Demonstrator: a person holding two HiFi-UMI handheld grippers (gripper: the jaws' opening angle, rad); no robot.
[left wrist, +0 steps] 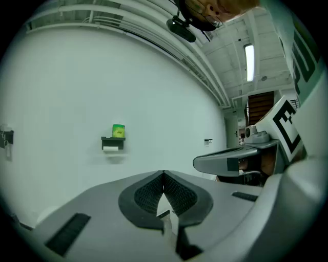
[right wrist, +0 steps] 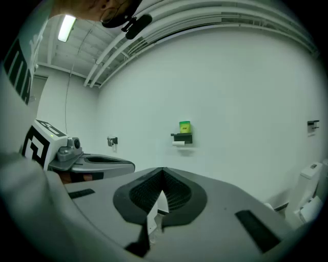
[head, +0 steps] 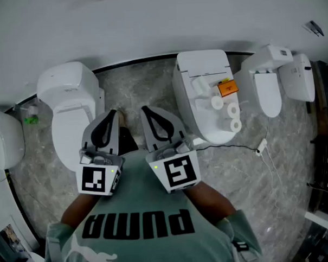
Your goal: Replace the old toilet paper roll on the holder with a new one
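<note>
Both grippers are held side by side, close in front of the person's green shirt (head: 139, 180), and are pointed almost level at a white wall (left wrist: 61, 92). The left gripper (left wrist: 163, 175) is seen fully closed, its ribbed pads pressed together with nothing between them. The right gripper (right wrist: 162, 171) is likewise closed tight and empty. Nothing is touched by either.

The toilet paper holder (right wrist: 182, 137), a small dark shelf, is fixed to that wall, well ahead of both grippers. A white roll (right wrist: 179, 144) is hung beneath it, though it is shown too small for the amount of paper left to be judged. A green can (right wrist: 184, 127) is stood upright on top.

In the head view, three new white rolls (head: 232, 111) are laid in a row on the closed lid of the middle toilet (head: 202, 63), off to the right of the grippers. An orange object (head: 227, 88) is placed just beside them. Another toilet (head: 70, 91) is stood at the left, on the marbled floor (head: 145, 85)
</note>
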